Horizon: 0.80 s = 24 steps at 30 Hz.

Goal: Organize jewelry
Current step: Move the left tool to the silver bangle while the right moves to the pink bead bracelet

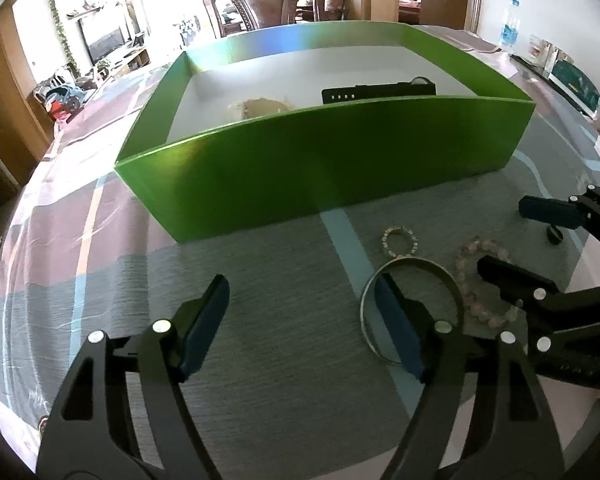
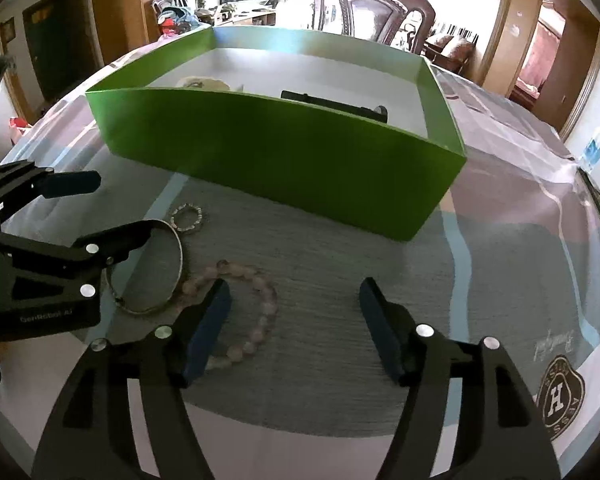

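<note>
A green box (image 1: 324, 148) (image 2: 276, 148) stands on the table, holding a black watch (image 1: 376, 90) (image 2: 332, 104) and a pale item (image 1: 260, 106) (image 2: 202, 82). In front lie a silver bangle (image 1: 448, 276) (image 2: 180, 248), a pink bead bracelet (image 1: 486, 250) (image 2: 266, 308), a small bead ring (image 1: 400, 240) (image 2: 188, 216) and a dark ring (image 1: 555, 235). My left gripper (image 1: 302, 312) (image 2: 112, 212) is open, its right finger inside the bangle. My right gripper (image 2: 294, 312) (image 1: 504, 236) is open, its left finger inside the pink bracelet.
The table has a grey, pink and blue patterned cloth (image 1: 280, 320) (image 2: 500, 248). A wooden chair (image 1: 268, 0) (image 2: 376, 8) stands behind the box. A water bottle (image 1: 510, 26) and a dark green object (image 1: 572, 84) sit at the far right.
</note>
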{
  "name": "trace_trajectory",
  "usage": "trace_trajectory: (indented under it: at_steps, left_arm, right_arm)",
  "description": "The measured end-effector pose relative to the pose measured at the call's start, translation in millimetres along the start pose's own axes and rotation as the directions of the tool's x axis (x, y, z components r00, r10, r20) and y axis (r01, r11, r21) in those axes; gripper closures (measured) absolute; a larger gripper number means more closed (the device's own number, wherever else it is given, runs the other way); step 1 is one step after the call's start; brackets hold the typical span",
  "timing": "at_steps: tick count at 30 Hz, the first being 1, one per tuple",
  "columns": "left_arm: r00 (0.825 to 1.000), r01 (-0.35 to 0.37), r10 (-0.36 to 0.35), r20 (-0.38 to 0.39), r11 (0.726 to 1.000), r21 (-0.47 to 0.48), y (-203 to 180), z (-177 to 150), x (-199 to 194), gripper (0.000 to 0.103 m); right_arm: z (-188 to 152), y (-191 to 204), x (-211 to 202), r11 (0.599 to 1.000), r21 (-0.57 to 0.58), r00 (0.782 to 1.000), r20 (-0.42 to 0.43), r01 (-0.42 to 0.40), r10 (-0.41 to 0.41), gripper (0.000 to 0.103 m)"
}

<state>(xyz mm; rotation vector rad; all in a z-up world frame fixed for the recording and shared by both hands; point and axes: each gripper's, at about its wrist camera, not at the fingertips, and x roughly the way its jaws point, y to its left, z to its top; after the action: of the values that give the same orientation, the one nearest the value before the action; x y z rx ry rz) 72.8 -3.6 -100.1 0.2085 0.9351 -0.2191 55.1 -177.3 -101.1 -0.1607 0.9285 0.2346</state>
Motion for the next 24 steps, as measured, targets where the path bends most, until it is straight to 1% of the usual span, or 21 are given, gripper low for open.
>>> trace_trajectory:
  at_steps: [4,7,9,13,24]
  left_arm:
    - [1.0,-0.008,0.008,-0.002,1.0,-0.01,3.4,-0.3,-0.2,0.027]
    - [0.999,-0.032,0.032,0.009,0.999,0.007,0.6,-1.4,-0.9,0.024]
    - [0.999,-0.042,0.042,0.014,0.999,0.013,-0.5,-1.4,-1.2,0.024]
    - [0.999,-0.046,0.046,0.001,0.999,-0.018,5.5,0.6,1.4,0.02]
    - [0.996,-0.093,0.091,-0.018,0.991,-0.099,23.6,0.1,3.4,0.02]
  right_arm:
    - [3.2,-5.9,2.9,1.0,0.011,1.0,0.004,-0.003,0.003,0.033]
    - [-0.6,-6.2,-0.9,1.0,0.019,1.0,0.005,0.004,-0.004,0.029]
    - [0.3,-6.2,0.1,1.0,0.024,1.0,0.002,0.002,-0.002,0.028]
    - [0.8,-4.6,0.0,1.0,0.016,1.0,0.006,0.01,-0.01,0.027]
    - [-0.1,-5.4,-0.4,1.0,0.015,1.0,0.007,0.012,-0.012,0.027]
